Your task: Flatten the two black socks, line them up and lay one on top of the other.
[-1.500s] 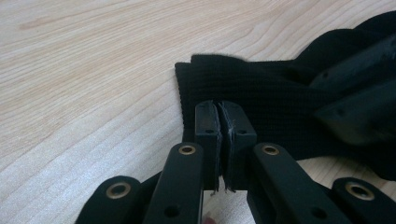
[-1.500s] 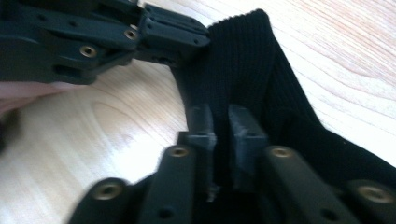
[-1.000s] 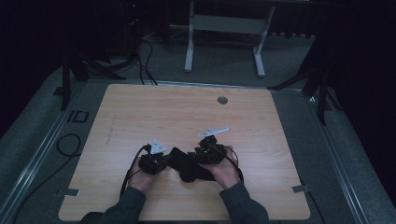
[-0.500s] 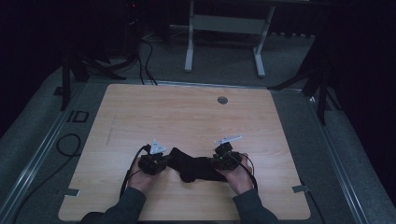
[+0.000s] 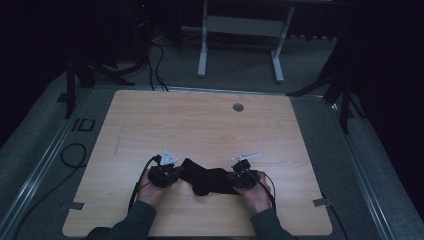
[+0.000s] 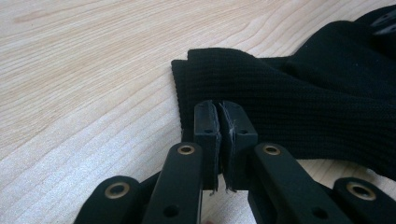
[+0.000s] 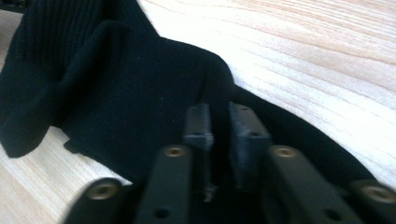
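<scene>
While a small round grommet (image 5: 238, 107) sits well apart near the desk's (image 5: 200, 125) far edge, nothing stands in the way of the black knit garment (image 5: 207, 179), which lies near the near edge, its long axis running left to right. The left gripper (image 5: 172, 172) is clenched on its ribbed left end; the right gripper (image 5: 235, 180), jaws just closing, pinches its right end.

Black knit cloth (image 7: 116, 93) blurred and cut off at the top edge (right gripper view), fabric kind unclear
</scene>
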`<state>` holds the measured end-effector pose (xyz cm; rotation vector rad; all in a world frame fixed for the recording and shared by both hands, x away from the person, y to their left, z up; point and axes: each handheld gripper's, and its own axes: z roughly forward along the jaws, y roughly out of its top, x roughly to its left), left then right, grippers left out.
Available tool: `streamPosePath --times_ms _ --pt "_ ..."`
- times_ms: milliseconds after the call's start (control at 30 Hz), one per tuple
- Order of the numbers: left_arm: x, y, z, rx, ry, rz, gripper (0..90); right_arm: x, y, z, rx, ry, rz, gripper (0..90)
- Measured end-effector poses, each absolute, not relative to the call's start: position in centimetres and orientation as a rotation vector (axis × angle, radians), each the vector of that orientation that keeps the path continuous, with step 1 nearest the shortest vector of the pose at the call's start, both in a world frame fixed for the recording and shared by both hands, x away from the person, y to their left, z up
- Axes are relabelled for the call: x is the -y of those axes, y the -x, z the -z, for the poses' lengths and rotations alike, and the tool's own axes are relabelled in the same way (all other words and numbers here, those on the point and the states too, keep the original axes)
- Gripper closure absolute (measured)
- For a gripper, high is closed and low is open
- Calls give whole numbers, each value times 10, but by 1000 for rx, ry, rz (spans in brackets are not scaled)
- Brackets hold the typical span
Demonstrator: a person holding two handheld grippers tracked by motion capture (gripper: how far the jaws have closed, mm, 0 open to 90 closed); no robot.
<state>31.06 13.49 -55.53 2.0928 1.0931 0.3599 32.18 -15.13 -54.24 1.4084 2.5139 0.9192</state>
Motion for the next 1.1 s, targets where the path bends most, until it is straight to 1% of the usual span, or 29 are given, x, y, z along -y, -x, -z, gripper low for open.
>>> streamPosePath --times_ms 100,333,533,833,1100 --pt "-135 -311 555 -1093 -2093 -360 860 157 -319 537 -2499 -1410 -939 859" --pt "-135 -310 555 -1093 -2092 -355 860 170 -311 526 -2473 -1415 -976 858" --pt "-136 -310 555 -1092 -2095 -351 860 195 -308 514 -2401 -1470 -1009 858" --pt "-136 -310 555 -1086 -2099 -353 859 221 -306 495 -2302 -1503 -1061 858" --pt "-135 -310 555 -1083 -2100 -354 857 231 -306 492 -2275 -1528 -1069 858"
